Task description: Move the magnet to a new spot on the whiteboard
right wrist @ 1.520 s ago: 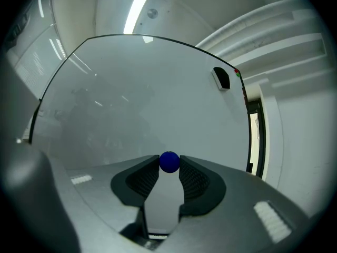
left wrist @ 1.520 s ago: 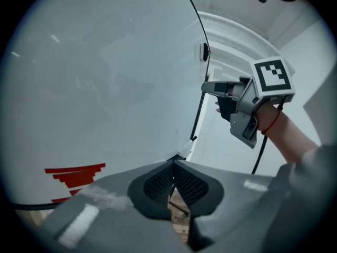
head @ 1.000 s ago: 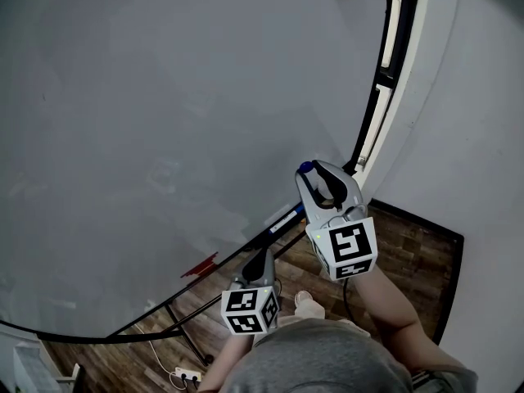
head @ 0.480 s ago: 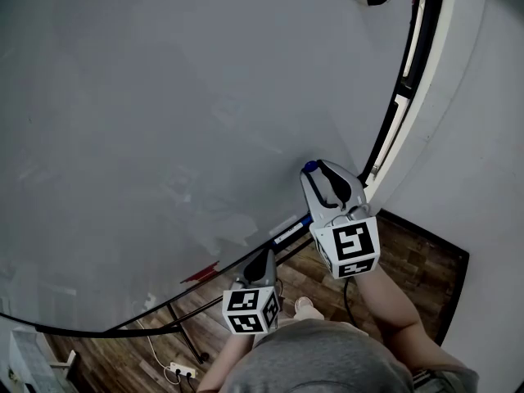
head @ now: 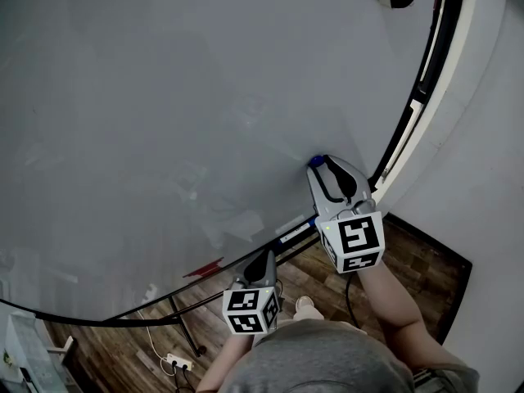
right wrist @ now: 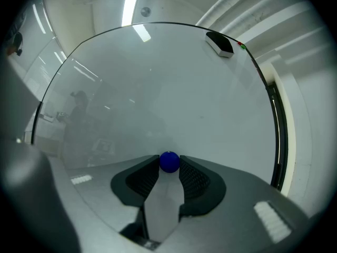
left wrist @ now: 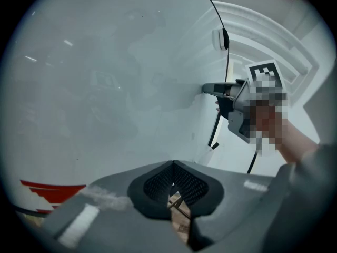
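A small round blue magnet (right wrist: 169, 162) sits between the tips of my right gripper (right wrist: 169, 165), whose jaws are shut on it. In the head view the blue magnet (head: 317, 161) shows at the tip of the right gripper (head: 319, 164), right against the whiteboard (head: 164, 121) near its lower right corner. My left gripper (head: 260, 260) hangs lower, below the board's bottom edge, with its jaws (left wrist: 171, 190) shut and nothing between them. The left gripper view shows the right gripper (left wrist: 210, 88) touching the whiteboard (left wrist: 105, 78).
A black eraser (right wrist: 219, 44) sits at the board's top right corner. A red mark (head: 203, 268) lies along the board's bottom edge. The board's black frame (head: 409, 113) runs beside a white wall. Wooden floor (head: 417, 260), the stand's legs and a power strip (head: 182, 361) lie below.
My right gripper with the magnet has shifted slightly right and up along the whiteboard. The left gripper has stayed where it was.
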`<state>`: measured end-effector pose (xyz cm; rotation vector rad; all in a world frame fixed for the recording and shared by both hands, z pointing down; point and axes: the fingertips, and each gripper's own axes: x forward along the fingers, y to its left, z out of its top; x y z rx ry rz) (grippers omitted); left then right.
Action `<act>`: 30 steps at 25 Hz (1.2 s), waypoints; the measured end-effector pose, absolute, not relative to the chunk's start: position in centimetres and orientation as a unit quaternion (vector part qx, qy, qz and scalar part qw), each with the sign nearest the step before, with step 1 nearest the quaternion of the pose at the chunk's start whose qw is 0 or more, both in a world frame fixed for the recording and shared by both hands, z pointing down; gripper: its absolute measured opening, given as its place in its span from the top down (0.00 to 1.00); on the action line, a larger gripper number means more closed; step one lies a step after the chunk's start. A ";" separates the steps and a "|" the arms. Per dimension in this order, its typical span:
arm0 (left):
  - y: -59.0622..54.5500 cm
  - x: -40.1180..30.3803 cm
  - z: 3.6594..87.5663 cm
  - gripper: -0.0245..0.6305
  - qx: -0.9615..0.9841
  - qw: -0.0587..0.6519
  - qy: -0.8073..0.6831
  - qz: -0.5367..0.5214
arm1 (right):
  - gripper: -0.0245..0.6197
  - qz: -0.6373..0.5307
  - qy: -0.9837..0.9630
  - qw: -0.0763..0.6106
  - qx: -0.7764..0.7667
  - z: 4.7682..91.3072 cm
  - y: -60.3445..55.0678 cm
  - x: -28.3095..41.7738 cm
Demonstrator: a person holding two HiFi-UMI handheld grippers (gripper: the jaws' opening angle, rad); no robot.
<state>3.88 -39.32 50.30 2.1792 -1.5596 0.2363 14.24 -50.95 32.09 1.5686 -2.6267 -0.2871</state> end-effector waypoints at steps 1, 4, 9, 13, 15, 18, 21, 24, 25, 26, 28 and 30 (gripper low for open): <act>-39.3 3.7 50.5 0.96 0.788 0.223 -0.567 0.087 | 0.77 -0.093 -0.855 0.033 0.509 32.1 -51.0 14.2; -39.3 3.7 50.2 0.96 0.786 0.224 -0.570 0.088 | 0.77 -0.091 -0.857 0.028 0.506 32.1 -51.0 14.3; -39.5 3.8 50.1 0.96 0.785 0.219 -0.573 0.088 | 0.77 -0.092 -0.860 0.027 0.501 32.2 -51.2 14.3; -39.3 4.4 49.7 0.96 0.787 0.221 -0.569 0.087 | 0.76 -0.091 -0.864 0.028 0.495 32.2 -51.2 14.2; -39.2 4.6 49.7 0.96 0.787 0.222 -0.569 0.088 | 0.76 -0.091 -0.865 0.028 0.492 32.2 -51.1 14.2; -39.2 4.7 49.8 0.96 0.787 0.220 -0.570 0.088 | 0.76 -0.091 -0.867 0.027 0.489 32.2 -51.2 14.3; -39.3 4.7 49.8 0.96 0.785 0.219 -0.573 0.087 | 0.75 -0.091 -0.868 0.026 0.488 32.2 -51.2 14.3; -39.2 4.3 50.1 0.96 0.783 0.214 -0.577 0.087 | 0.74 -0.089 -0.865 0.023 0.493 32.2 -51.2 14.5; -39.1 4.3 50.1 0.96 0.783 0.214 -0.578 0.087 | 0.74 -0.088 -0.864 0.022 0.495 32.2 -51.2 14.6; -39.0 4.2 50.1 0.96 0.783 0.213 -0.578 0.087 | 0.73 -0.086 -0.863 0.021 0.498 32.3 -51.1 14.8; -38.6 4.0 50.1 0.96 0.783 0.213 -0.578 0.089 | 0.73 -0.079 -0.860 0.018 0.503 32.6 -50.8 15.1; -38.1 3.7 50.2 0.96 0.782 0.211 -0.579 0.091 | 0.73 -0.073 -0.858 0.020 0.507 33.1 -50.3 15.2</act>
